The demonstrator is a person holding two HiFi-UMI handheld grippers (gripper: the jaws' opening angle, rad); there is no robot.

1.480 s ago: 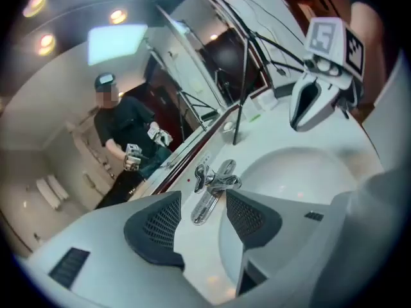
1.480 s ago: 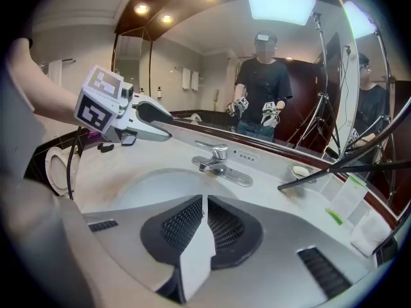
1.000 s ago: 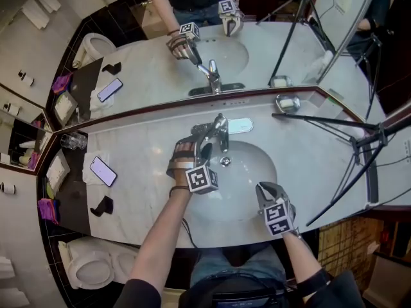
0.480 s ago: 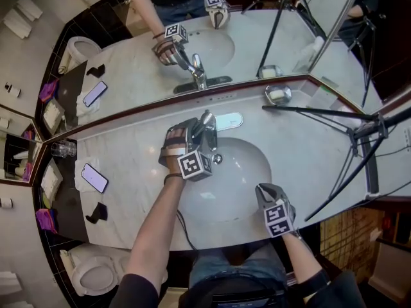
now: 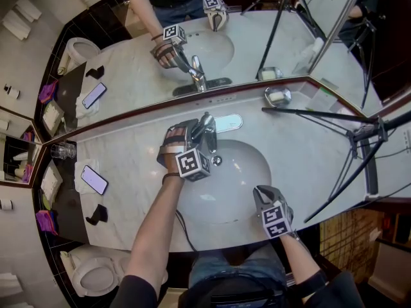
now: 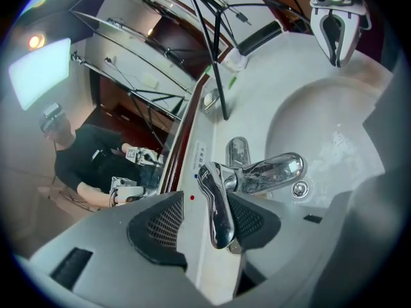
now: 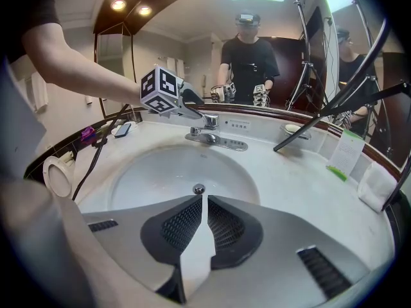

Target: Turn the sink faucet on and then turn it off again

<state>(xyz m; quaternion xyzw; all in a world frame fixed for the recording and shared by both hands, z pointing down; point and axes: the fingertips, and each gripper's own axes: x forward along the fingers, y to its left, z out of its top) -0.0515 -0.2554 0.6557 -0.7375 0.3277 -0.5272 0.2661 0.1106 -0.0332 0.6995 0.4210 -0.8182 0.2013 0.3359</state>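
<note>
Fingers (image 6: pixel 166 226) of the left gripper (image 6: pixel 207 205) stood spread on either side of the faucet lever (image 6: pixel 217 204), and they had just been closing in on it. The chrome lever lay between the two dark pads. It rested against the pad nearer the basin, while a clear gap showed between it and the other pad. The lever sat on top of the faucet (image 5: pixel 207 128) at the back of the sink (image 5: pixel 247 191), with the spout (image 6: pixel 275 171) reaching out over the bowl above the drain (image 5: pixel 217 161).

From the head view, the left gripper (image 5: pixel 196 138) reached in over the white marble counter (image 5: pixel 135 153) to the faucet, its marker cube just in front of it. The right gripper (image 5: pixel 261 194) hung over the front rim of the sink, well apart from the faucet. In its own view, its fingers (image 7: pixel 182 226) were drawn almost together with only a thin slit between them, and the right gripper (image 7: pixel 204 201) held nothing.

A phone (image 5: pixel 94 179) lay on the counter to the left, a soap dish (image 5: pixel 277 95) sat by the mirror, and a black tripod (image 5: pixel 359 140) stood on the right.
</note>
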